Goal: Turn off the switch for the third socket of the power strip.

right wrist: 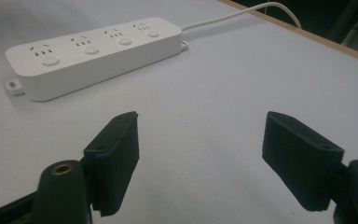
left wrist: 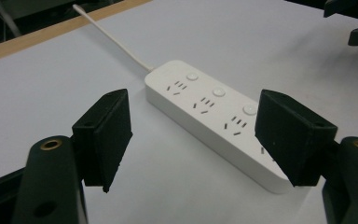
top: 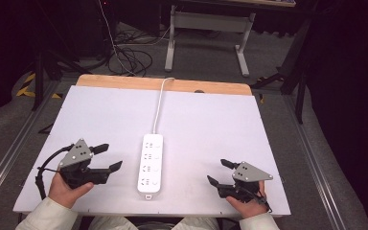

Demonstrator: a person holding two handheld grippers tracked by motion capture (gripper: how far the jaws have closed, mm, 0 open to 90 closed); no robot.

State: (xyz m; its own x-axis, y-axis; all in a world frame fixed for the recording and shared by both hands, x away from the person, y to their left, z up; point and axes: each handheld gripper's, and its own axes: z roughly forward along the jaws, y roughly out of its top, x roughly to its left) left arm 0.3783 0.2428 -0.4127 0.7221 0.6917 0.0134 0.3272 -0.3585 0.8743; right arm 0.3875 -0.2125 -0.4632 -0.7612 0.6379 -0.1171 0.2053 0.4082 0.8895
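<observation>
A white power strip (top: 152, 165) with several sockets and round buttons lies flat at the middle of the white tabletop (top: 211, 120), its long side running away from the person. Its white cord (top: 159, 105) leads off over the far wooden edge. My left gripper (top: 112, 156) is held to the left of the strip, open, pointing toward it with nothing between its jaws. In the left gripper view the strip (left wrist: 205, 112) lies just beyond the left gripper (left wrist: 198, 135). My right gripper (top: 216, 171) rests open to the right of the strip. The right gripper (right wrist: 200, 158) faces the strip (right wrist: 93, 51) across bare table.
A wooden strip (top: 124, 82) borders the table's far side. Beyond it, on grey carpet, stand the legs of another desk (top: 242, 52) and loose cables (top: 134, 60). Metal rails (top: 316, 158) run along both sides of the table.
</observation>
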